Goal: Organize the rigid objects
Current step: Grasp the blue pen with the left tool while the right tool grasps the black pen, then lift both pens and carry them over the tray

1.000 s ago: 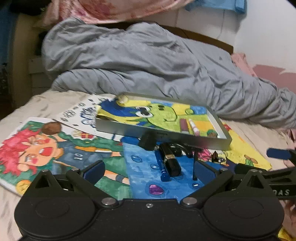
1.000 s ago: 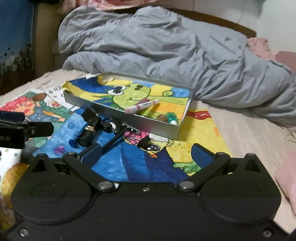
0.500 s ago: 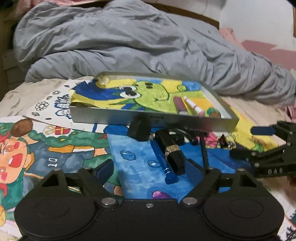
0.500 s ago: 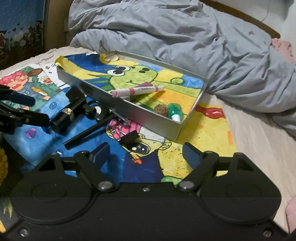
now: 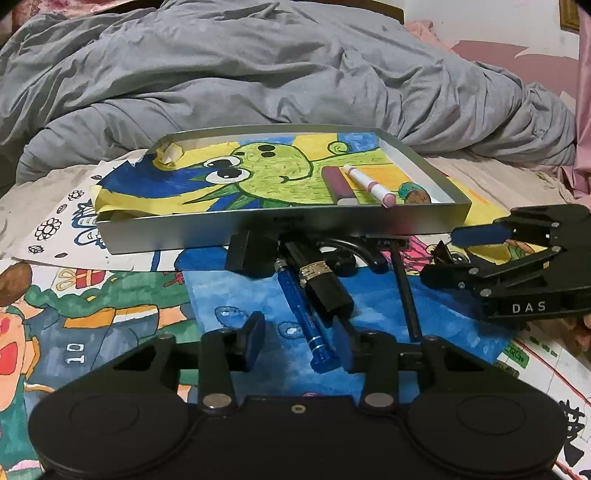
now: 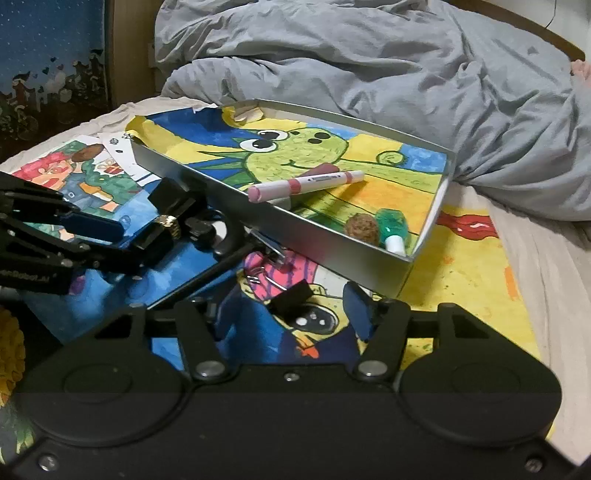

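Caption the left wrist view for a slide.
Left gripper closing around a blue pen lying before the silver tray, right gripper alongside.

Evidently a bedroom at home: rumpled grey duvet (image 5: 280, 85) heaped on a bed (image 6: 535, 258), wooden headboard (image 6: 546, 33) behind, children's coloured drawings (image 5: 88, 302) spread over the sheet, perhaps a pink curtain (image 5: 583, 92) at the edge.

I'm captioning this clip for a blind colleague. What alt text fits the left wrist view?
The left claw, jaws just closing, straddles the near end of a blue pen lying on colourful drawings beside a black lipstick tube. Behind them is a silver tray holding a pink marker; the right claw reaches in from the right.
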{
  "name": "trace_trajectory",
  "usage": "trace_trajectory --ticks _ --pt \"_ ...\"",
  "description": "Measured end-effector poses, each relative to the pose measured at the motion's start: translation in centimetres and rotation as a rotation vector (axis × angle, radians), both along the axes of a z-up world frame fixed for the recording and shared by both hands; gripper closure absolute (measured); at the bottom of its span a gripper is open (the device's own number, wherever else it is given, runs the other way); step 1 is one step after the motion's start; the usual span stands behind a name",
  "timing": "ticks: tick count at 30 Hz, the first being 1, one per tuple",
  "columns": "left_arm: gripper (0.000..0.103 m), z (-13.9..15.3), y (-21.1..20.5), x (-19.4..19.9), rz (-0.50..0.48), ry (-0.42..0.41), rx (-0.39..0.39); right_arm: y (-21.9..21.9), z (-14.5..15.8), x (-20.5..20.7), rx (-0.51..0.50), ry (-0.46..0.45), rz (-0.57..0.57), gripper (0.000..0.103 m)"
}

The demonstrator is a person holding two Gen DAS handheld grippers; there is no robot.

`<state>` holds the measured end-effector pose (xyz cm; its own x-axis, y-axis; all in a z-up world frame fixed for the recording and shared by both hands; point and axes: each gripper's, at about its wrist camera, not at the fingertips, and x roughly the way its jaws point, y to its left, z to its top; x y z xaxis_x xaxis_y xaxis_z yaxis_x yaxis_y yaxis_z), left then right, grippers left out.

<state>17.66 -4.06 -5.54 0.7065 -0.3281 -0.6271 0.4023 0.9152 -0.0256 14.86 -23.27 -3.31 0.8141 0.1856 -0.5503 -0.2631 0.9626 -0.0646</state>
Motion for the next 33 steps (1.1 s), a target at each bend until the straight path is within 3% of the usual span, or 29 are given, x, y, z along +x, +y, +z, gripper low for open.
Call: trace_trajectory --ticks 7,14,22,33 --pt "0.085 0.1 0.0 0.0 -0.001 0.025 -0.032 0.8 0.0 0.4 0.018 0.028 0.037 0.082" --pt "0.094 0.3 -0.2 -0.6 0.069 0.05 -0.05 1.1 0.1 0.1 0.024 0.03 0.035 0.083" --pt "0.094 0.9 -0.9 -2.7 0.194 0.106 -0.099 2.0 1.1 -2.4 -0.027 0.02 0.071 0.084" --pt "0.095 2.6 -1.7 -6.7 0.261 0.128 -0.21 1.6 4.4 -5.4 0.024 -0.05 0.096 0.084"
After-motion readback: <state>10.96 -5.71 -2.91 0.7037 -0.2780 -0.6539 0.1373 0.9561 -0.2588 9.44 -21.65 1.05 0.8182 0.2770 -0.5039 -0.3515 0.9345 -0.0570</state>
